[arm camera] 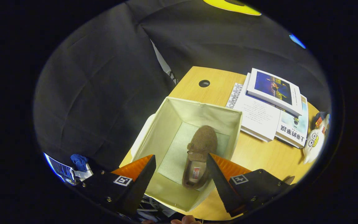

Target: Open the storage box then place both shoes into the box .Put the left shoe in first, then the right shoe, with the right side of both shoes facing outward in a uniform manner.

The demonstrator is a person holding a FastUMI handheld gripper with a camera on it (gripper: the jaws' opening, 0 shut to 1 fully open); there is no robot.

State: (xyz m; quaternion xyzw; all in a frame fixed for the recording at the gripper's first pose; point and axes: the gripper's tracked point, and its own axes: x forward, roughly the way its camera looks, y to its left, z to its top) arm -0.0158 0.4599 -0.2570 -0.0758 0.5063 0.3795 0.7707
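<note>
Light from above falls bright on the open cream fabric storage box (179, 124) and the pale wooden tabletop (256, 149) beside it; my spread fingers (141, 174) sit in shade. Past the box the fisheye bends everything and dims, soft at its rim

Open cream storage box (166, 124), brown fuzzy shoe (199, 155) lying inside, sole down
</note>
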